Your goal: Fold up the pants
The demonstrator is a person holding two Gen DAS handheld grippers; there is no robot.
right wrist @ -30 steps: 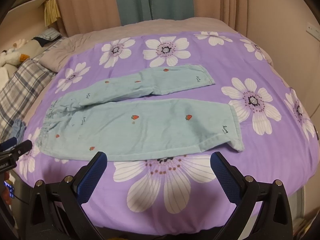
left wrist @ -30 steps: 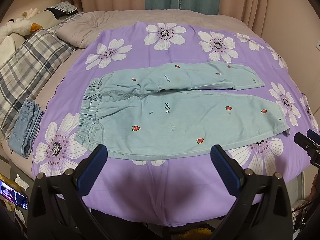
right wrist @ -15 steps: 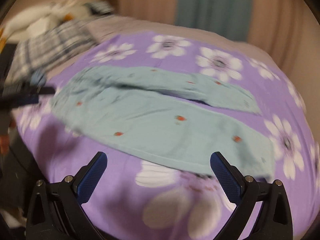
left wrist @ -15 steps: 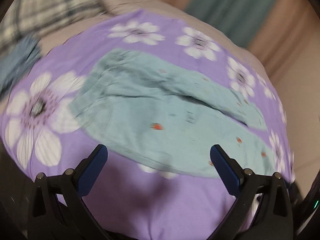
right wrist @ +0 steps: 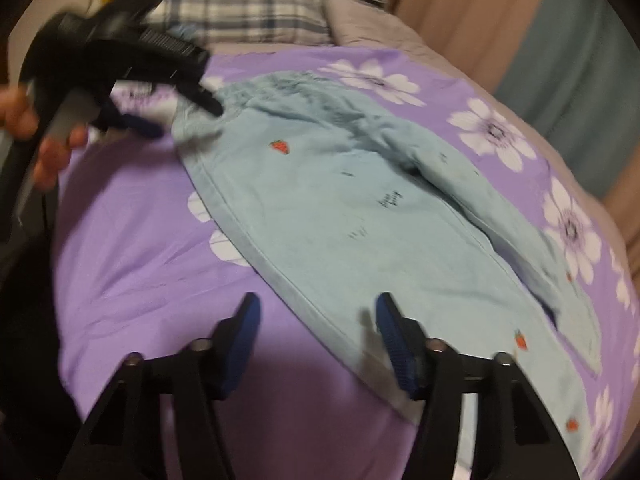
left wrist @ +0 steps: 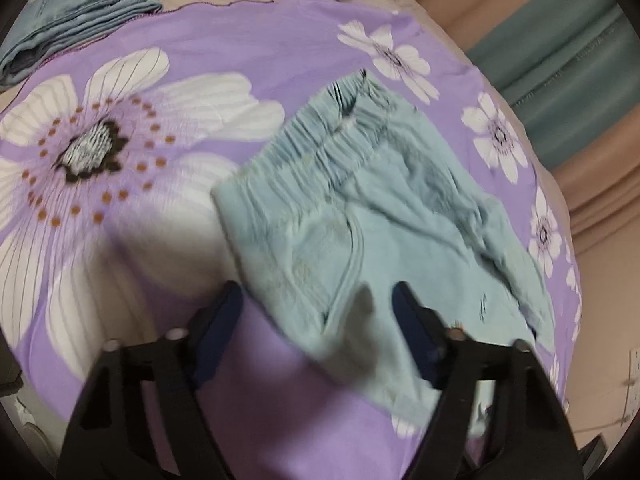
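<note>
- Pale blue-green cotton pants [left wrist: 384,248] with small red strawberries lie flat on our purple bedsheet with big white flowers [left wrist: 168,56]. In the left wrist view, our left gripper [left wrist: 318,308] hangs over the waistband corner; its jaws have just been closing, half spread, with the near hem between them and the pads not pressing. A folded blue denim garment [left wrist: 80,8] sits at the sheet's far edge.
- In the right wrist view, our right gripper [right wrist: 318,320] straddles the near leg's side seam, jaws likewise just closing, half spread, cloth between but unpinched. A hand [right wrist: 28,128] holds the left gripper at the waistband, near a grey plaid pillow [right wrist: 240,12].
</note>
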